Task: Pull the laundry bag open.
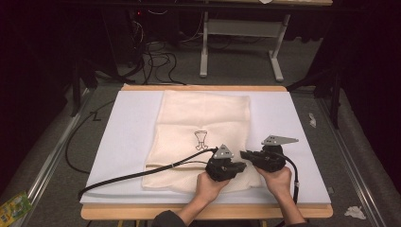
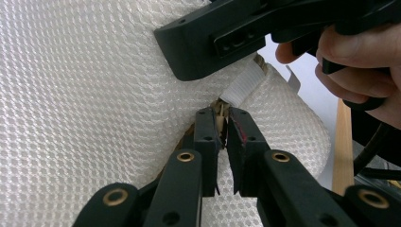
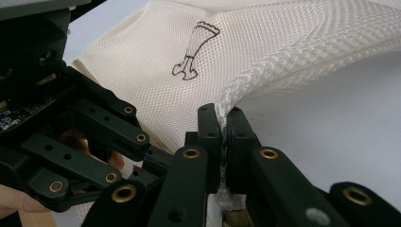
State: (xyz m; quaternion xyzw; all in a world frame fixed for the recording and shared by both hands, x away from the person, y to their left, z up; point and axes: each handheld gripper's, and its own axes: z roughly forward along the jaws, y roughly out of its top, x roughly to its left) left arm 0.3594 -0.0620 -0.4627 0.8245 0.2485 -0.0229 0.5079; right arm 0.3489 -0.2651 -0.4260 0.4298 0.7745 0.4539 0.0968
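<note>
- Jaws of the left gripper (image 2: pixel 221 125) are seen pinching a tan drawstring at the mesh bag (image 1: pixel 203 127) mouth; those of the right gripper (image 3: pixel 224 124) are clamped on its braided hem.
- Lying ahead of both on the surface (image 1: pixel 127 137), the bag is judged light, limp, best gripped at its corded edge.

A wooden table (image 1: pixel 203 88) carries a white board (image 1: pixel 127 137) under a cream mesh bag (image 1: pixel 203 118).
</note>
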